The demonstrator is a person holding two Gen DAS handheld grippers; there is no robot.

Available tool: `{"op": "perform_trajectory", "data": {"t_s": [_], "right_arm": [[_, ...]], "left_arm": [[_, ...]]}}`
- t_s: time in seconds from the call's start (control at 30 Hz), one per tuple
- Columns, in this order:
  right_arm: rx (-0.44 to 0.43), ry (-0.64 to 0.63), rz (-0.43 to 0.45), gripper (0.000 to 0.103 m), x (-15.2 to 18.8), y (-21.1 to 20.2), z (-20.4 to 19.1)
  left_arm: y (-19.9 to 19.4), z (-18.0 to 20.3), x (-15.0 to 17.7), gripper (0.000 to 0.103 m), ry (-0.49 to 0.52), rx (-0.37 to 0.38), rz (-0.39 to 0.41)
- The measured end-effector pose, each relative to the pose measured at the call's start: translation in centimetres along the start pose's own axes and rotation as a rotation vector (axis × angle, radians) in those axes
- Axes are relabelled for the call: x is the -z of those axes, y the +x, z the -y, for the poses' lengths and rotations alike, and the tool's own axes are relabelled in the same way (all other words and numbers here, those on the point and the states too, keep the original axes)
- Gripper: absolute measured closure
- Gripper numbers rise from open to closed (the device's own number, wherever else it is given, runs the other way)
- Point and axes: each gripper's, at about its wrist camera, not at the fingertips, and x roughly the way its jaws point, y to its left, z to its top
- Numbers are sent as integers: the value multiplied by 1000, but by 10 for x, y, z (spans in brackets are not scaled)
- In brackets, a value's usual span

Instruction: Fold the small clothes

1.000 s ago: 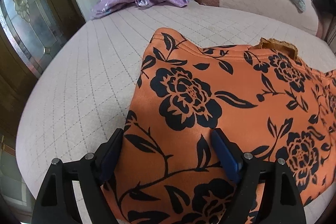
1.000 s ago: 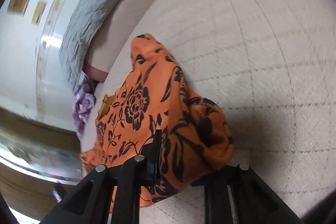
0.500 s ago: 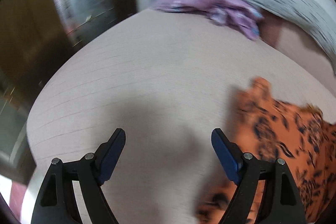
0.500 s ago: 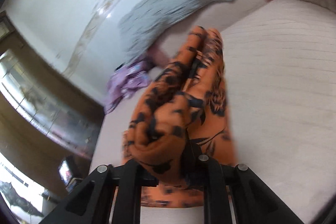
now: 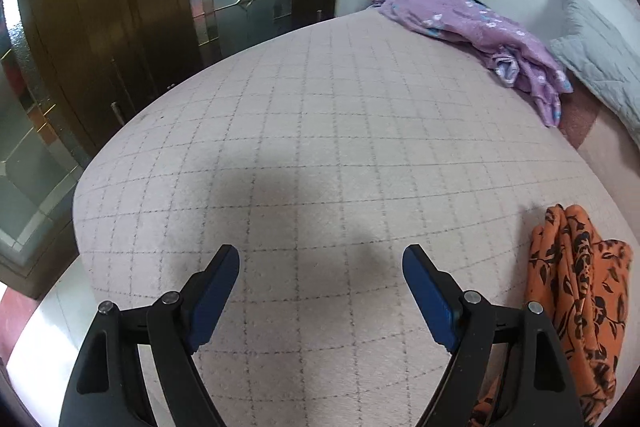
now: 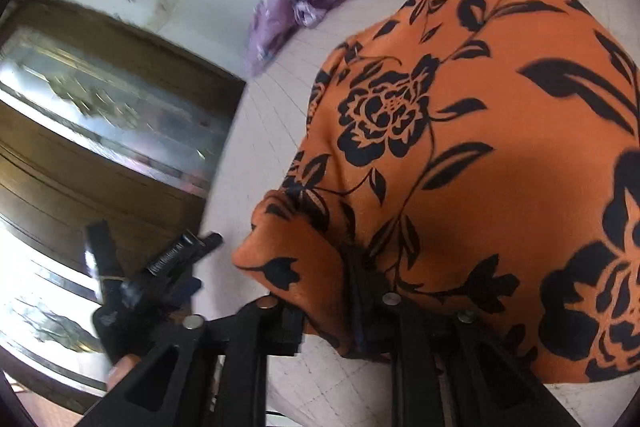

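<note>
Left tool: black arms; blue pads; silver screws.

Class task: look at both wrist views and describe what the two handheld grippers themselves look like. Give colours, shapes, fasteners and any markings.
The left gripper has matte black, angular arms with slot-shaped cut-outs, round silver pivot screws and two flat blue pads on its fingers. The right gripper is built the same way: black arms with silver screws, its pads mostly hidden. In the right wrist view, the left gripper's black body carries small white lettering, too blurred to read.

Garments: two — one orange garment with black flowers, one purple floral garment. Pillows: one, grey quilted. Beds: one, with checked cover. Grippers: two — left gripper, right gripper.
</note>
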Motion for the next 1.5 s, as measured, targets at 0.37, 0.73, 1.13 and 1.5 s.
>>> {"op": "perform_trajectory", "data": {"t_s": [0.37, 0.73, 1.13, 1.5], "right_arm": [[-76, -49, 111, 34, -3, -112, 37], [90, 62, 13, 102, -8, -89, 115], [134, -106, -46, 97, -60, -99, 73], [37, 4, -49, 103, -53, -65, 124]], "left_arm": [[-56, 72, 25, 19, 236, 323, 178], [11, 105, 60, 16, 330, 160, -108], [-3, 109, 70, 17, 343, 113, -20], [10, 117, 68, 11, 341, 66, 1]]}}
